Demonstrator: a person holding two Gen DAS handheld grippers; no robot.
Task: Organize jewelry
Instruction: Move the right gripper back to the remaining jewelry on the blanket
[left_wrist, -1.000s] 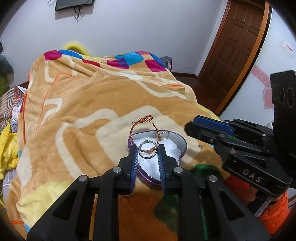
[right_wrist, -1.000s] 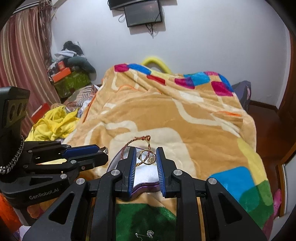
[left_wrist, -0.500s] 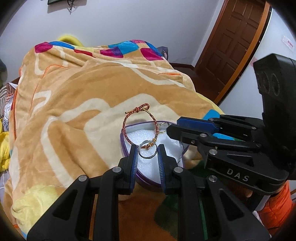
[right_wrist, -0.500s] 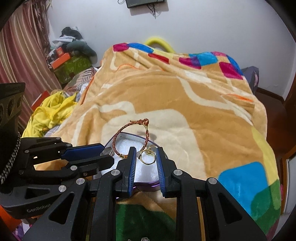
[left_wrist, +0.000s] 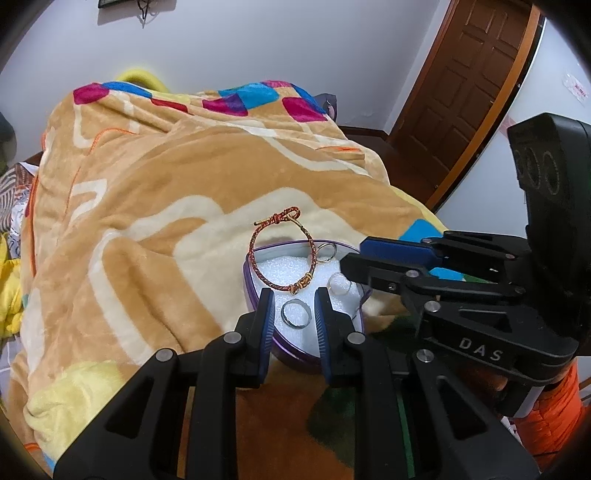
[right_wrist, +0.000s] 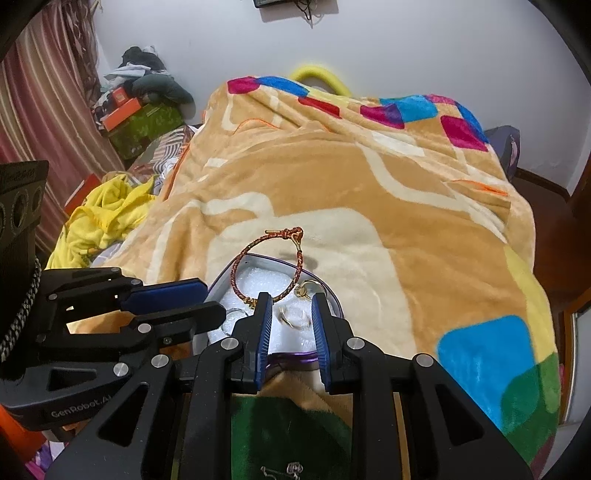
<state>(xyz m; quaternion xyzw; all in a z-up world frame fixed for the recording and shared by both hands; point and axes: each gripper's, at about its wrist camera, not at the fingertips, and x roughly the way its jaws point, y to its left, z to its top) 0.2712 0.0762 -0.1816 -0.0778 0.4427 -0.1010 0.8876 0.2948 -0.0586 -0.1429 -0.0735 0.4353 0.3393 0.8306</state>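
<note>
A purple heart-shaped tin (left_wrist: 255, 295) (right_wrist: 330, 297) with white foam inside sits on the blanket. A red braided bracelet (left_wrist: 275, 254) (right_wrist: 258, 258) leans over its far rim. A gold ring (left_wrist: 325, 253) (right_wrist: 307, 288) rests at the tin's far edge. A silver ring (left_wrist: 295, 314) lies on the foam between the fingers of my left gripper (left_wrist: 293, 299), which is open. A clear ring (left_wrist: 338, 284) lies to its right. My right gripper (right_wrist: 291, 304) is open over another ring (right_wrist: 291, 317) on the foam, its fingers apart from it.
The tin rests on an orange and cream blanket (left_wrist: 147, 206) over a bed. A small earring or chain (right_wrist: 288, 469) lies on the green patch near me. Yellow clothes (right_wrist: 107, 218) and boxes (right_wrist: 125, 110) sit left; a wooden door (left_wrist: 461, 92) stands right.
Both grippers came down closer over the tin. The silver ring and the right gripper's ring, held between the fingers before, now lie on the foam.
</note>
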